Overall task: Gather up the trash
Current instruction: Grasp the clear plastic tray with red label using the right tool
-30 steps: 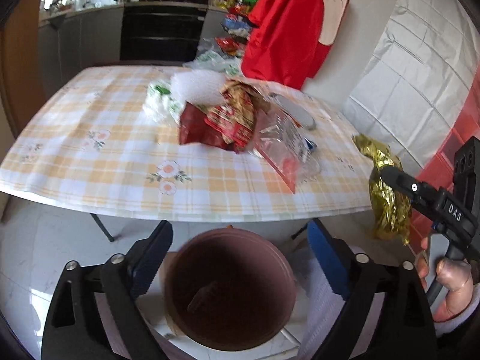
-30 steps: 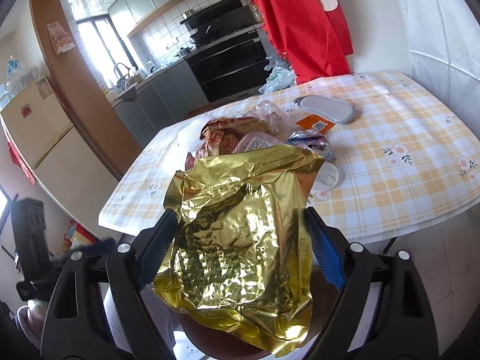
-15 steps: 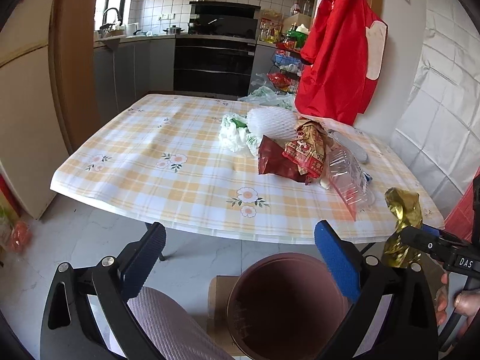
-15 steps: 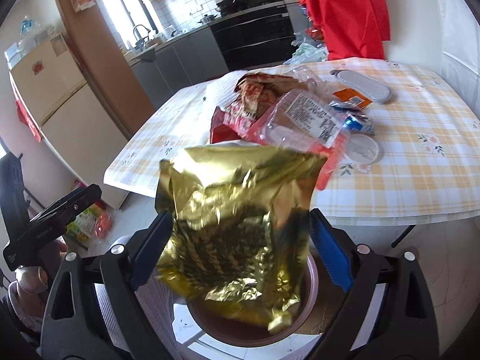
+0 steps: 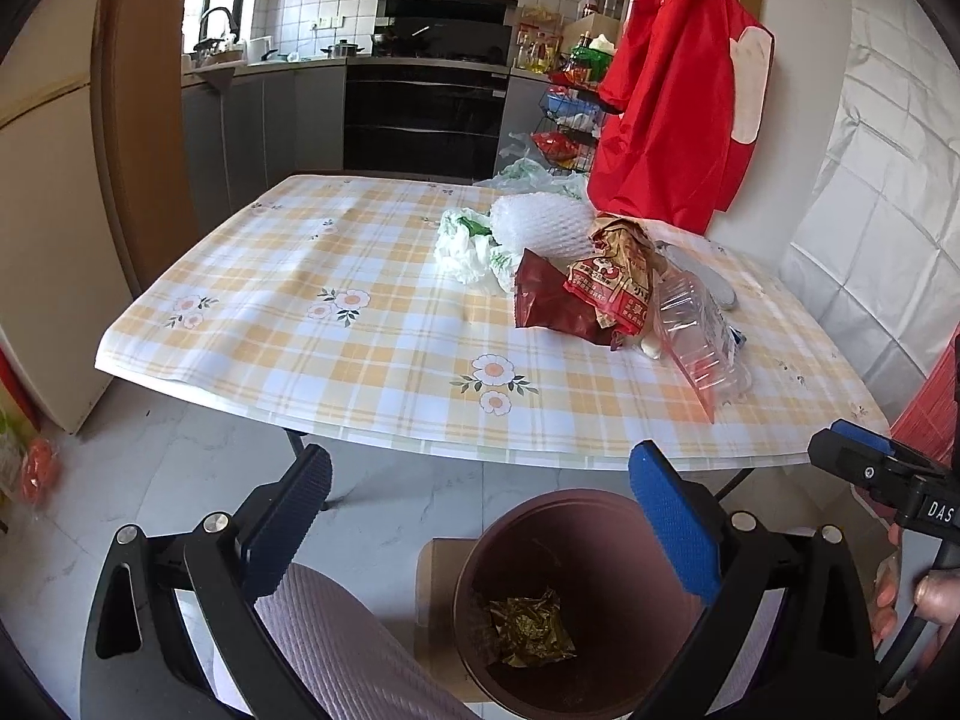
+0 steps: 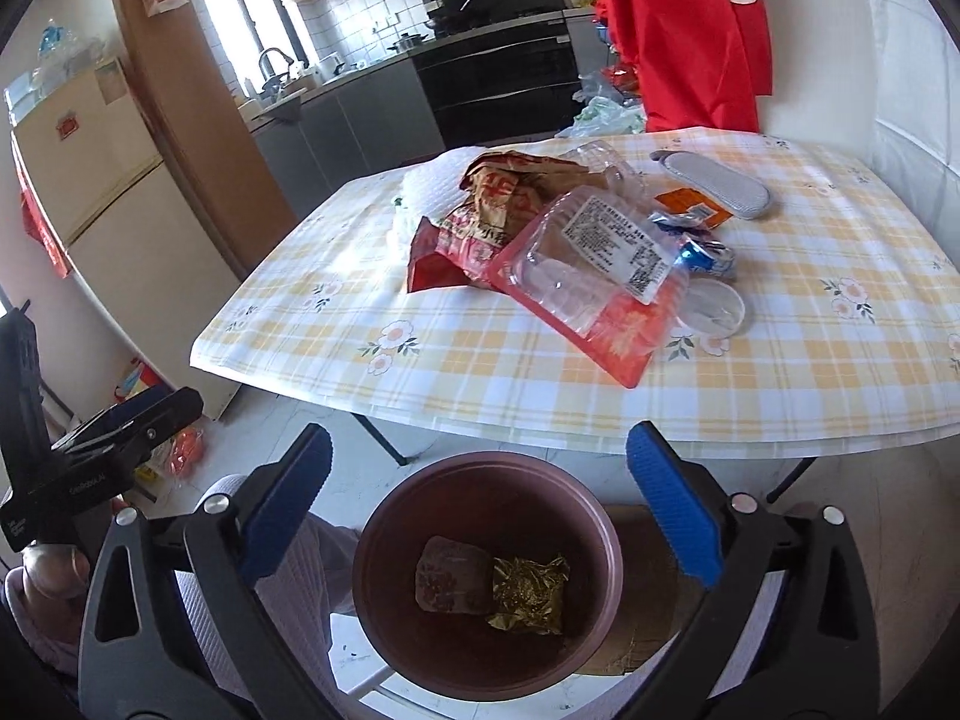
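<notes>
A brown trash bin (image 6: 384,630) stands on the floor in front of the table, and also shows in the left wrist view (image 5: 606,516). A crumpled gold foil wrapper (image 6: 528,591) lies at its bottom, next to a dark red wrapper (image 6: 447,579). My right gripper (image 6: 477,507) is open and empty above the bin. My left gripper (image 5: 480,516) is open and empty, beside the bin. A pile of trash lies on the table: red snack bags (image 5: 576,294), a clear plastic tray (image 6: 594,276), white foam net (image 5: 540,222), white-green bag (image 5: 465,243).
The table (image 5: 312,324) has a yellow checked cloth. A grey flat case (image 6: 714,180), an orange packet (image 6: 690,204) and a round white lid (image 6: 711,309) lie on the right side. A red garment (image 5: 678,102) hangs behind. My knee in pink cloth (image 5: 336,648) is below.
My right gripper opened and let go of the gold foil wrapper, which dropped into the bin. My left gripper drew back and up from above the bin.
</notes>
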`<state>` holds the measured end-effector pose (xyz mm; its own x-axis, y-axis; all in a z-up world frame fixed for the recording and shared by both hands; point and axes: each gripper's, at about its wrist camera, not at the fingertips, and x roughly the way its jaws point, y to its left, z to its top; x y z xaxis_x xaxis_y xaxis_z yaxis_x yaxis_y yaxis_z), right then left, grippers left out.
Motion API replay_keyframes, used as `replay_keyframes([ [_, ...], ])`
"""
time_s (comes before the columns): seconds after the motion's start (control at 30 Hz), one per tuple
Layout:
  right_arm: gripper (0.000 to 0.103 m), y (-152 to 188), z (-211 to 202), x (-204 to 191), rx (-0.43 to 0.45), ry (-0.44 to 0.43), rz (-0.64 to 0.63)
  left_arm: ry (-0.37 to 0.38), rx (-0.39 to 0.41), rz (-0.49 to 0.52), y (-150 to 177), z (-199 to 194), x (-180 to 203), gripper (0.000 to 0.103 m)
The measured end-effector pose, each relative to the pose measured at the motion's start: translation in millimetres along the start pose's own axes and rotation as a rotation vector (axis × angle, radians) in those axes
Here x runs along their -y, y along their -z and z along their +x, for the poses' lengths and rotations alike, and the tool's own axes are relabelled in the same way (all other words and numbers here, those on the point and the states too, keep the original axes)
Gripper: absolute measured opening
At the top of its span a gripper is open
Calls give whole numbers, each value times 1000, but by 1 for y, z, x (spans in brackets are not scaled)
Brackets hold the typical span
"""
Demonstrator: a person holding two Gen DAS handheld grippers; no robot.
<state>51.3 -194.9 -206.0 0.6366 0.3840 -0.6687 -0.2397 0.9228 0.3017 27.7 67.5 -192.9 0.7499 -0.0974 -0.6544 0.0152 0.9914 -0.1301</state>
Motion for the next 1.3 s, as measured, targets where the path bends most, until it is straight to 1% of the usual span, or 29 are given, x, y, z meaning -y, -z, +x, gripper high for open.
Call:
replay_keyframes([
  [0.2, 97, 2, 4, 15, 3, 53, -12, -15, -8, 21, 5, 7, 1, 97],
  [0.3, 97, 0, 10, 28, -1, 99, -15, -18, -29, 25, 7, 15, 1, 97],
  [0.37, 97, -1, 15, 33, -1, 141, -42, -20, -39, 26, 8, 21, 0, 97],
  [0.43, 97, -5, 25, 36, -6, 212, -103, -25, -43, 27, 6, 26, -2, 97],
  [0.5, 97, -11, 36, 36, -6, 264, -168, -29, -44, 23, 3, 31, -4, 97],
  [0.6, 97, -23, 57, 34, -6, 296, -241, -26, -51, 11, -1, 39, -6, 97],
  [0.77, 97, -32, 104, 16, -23, 381, -436, -22, -70, 1, -2, 51, -8, 97],
  [0.97, 94, -36, 150, 5, -51, 452, -562, -21, -90, -11, -1, 63, -16, 97],
  [1.0, 93, -37, 156, 4, -54, 461, -579, -22, -94, -13, -1, 65, -17, 97],
  [1.07, 81, -41, 164, 4, -65, 466, -590, -24, -98, -21, -1, 68, -19, 97],
  [1.1, 80, -44, 166, 5, -65, 473, -591, -23, -100, -26, -2, 70, -20, 97],
  [1.13, 69, -46, 166, 6, -63, 477, -587, -23, -103, -28, -2, 72, -21, 97],
  [1.17, 62, -49, 164, 7, -58, 480, -577, -22, -106, -29, -2, 74, -21, 97],
  [1.23, 56, -53, 155, 6, -28, 474, -564, -19, -108, -31, -2, 76, -20, 97],
  [1.3, 50, -57, 143, 6, 1, 450, -542, -17, -111, -28, -3, 79, -18, 97],
])
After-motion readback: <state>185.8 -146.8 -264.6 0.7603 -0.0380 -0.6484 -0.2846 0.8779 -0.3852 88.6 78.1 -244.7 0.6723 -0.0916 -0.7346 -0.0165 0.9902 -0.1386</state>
